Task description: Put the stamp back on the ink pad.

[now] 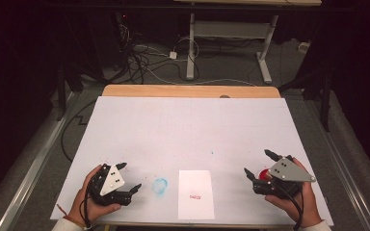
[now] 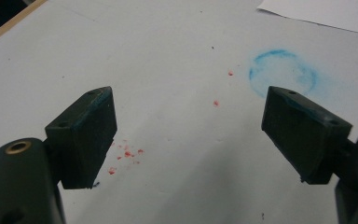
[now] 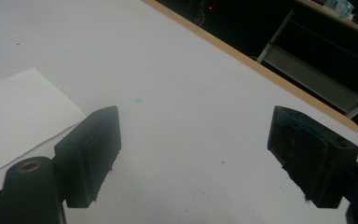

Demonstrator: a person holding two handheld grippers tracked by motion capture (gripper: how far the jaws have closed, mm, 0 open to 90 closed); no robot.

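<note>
The white-covered tabletop [image 1: 188, 130] carries little: a sheet of white paper [image 1: 196, 194] lies flat at the middle of the near edge, with a small red print low on it, and a faint blue ring stain [image 1: 159, 186] sits on the cover just beside the sheet's left side. The paper is the thing nearest both tools, so the step in hand looks like a first approach to it. The left hand-held gripper [image 1: 131, 179] rests near the near-left corner with its jaws spread wide and nothing between them; the paper lies to its right, beyond the blue stain, apart from it. The right hand-held gripper [image 1: 260, 162] rests near the near-right corner, jaws likewise spread and empty, with a red round part showing under its grey plate; the paper lies to its left, near but not touching. To do the pickup well, I judge it best to come in low along the cover toward one free edge or corner of the sheet, slide one jaw under that edge and close gently, since a flat sheet offers no height to pinch from above. The other tool could press the sheet down so it does not skate away. Small red specks [image 2: 127, 154] dot the cover near the left jaws.
</note>
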